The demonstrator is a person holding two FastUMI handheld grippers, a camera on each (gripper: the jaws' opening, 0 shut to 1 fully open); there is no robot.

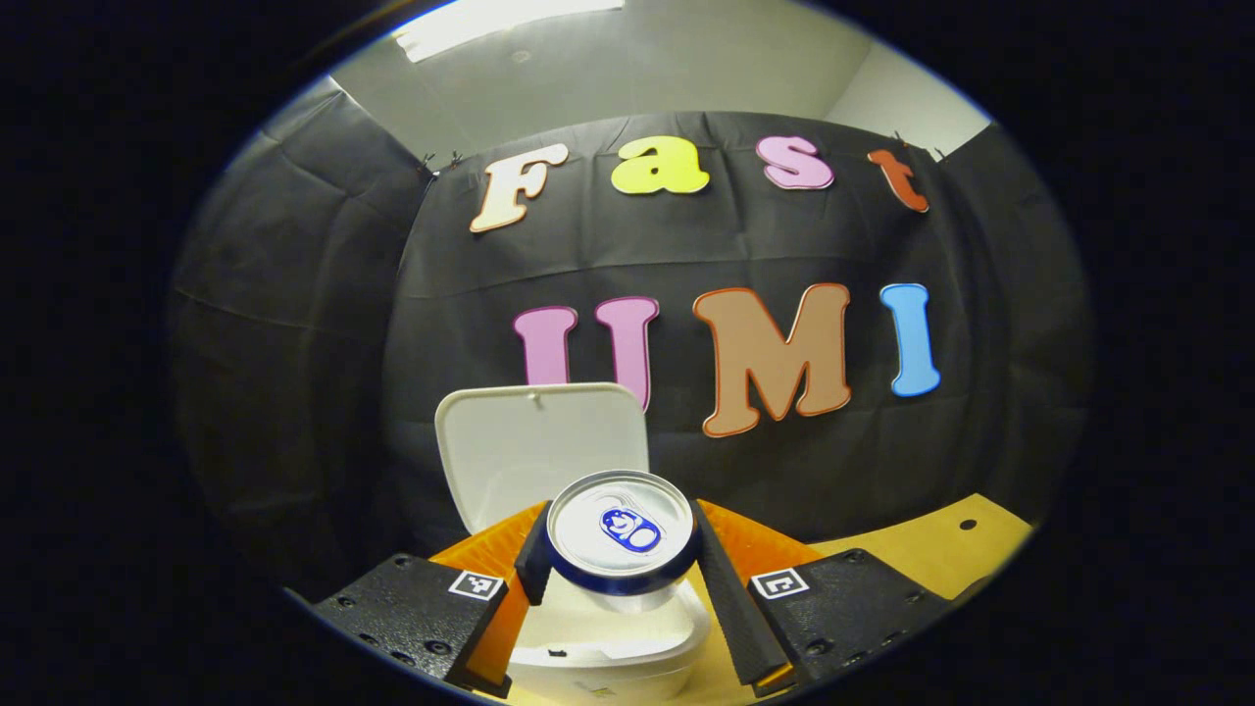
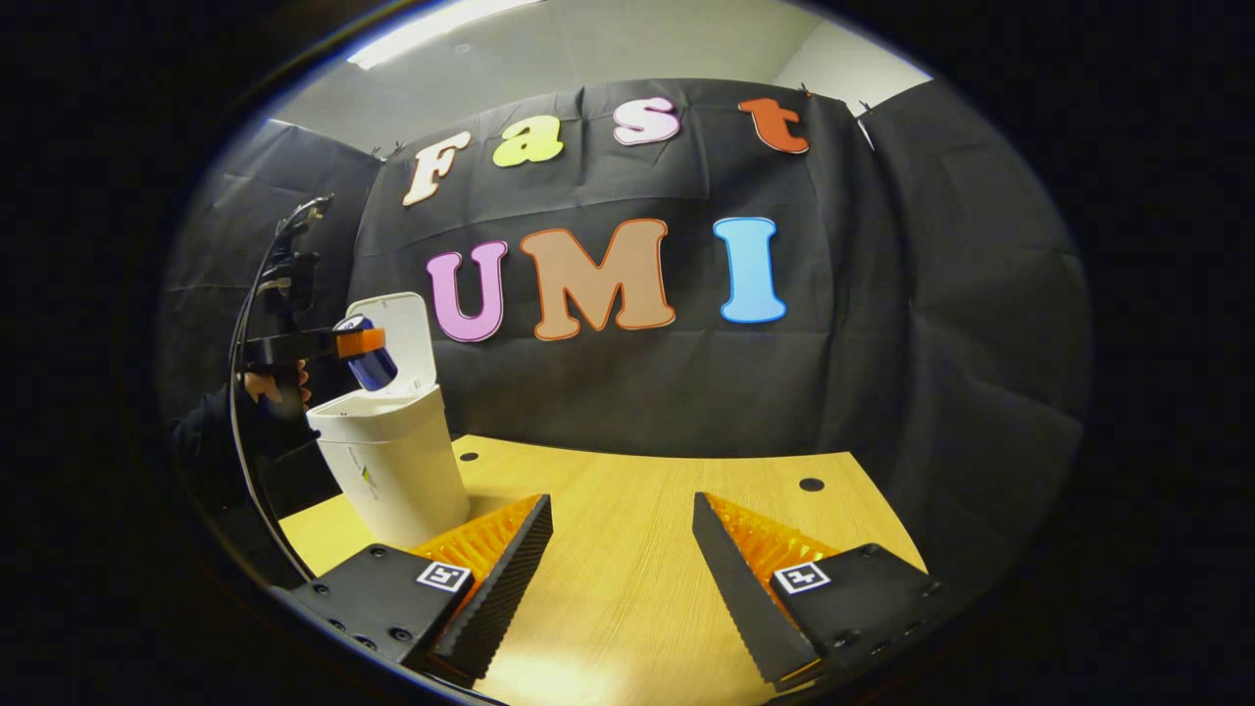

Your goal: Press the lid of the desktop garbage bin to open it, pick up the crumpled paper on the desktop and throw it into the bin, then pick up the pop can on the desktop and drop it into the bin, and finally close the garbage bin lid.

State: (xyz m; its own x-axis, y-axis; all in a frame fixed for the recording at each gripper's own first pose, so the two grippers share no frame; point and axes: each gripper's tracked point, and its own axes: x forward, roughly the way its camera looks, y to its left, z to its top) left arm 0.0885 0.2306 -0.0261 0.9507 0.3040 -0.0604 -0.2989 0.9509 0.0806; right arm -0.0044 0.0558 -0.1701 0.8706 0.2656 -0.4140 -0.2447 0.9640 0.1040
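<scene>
Pinched between both fingers of the left hand-held gripper [image 1: 620, 559]: pop can [image 1: 622, 532], top end and pull tab toward the camera, held over the open mouth of the desktop garbage bin [image 1: 608, 642]. Behind it, bin lid [image 1: 542, 446] swung fully up, upright at the back. From the right gripper view, same pop can [image 2: 365, 365] seen tilted, lower end angled down toward the bin [image 2: 397, 461], left hand-held gripper [image 2: 358, 343] reaching in from the side, a hand [image 2: 277, 384] on its grip. Right hand-held gripper [image 2: 622, 549] spread wide, holding nothing, low over the bare wooden tabletop [image 2: 627, 510], well apart from the bin. Crumpled paper not identifiable on the tabletop; likely already inside, though the bin's interior cannot be made out.

Judged stage: can about to be dropped, lid closing to follow. Risks: release while the can is off-centre, striking the rim and bouncing out onto the tabletop; tilted can catching the raised lid and knocking it partly shut; light bin possibly nudged or tipped by a gripper finger on the way down, with nothing bracing it.
</scene>
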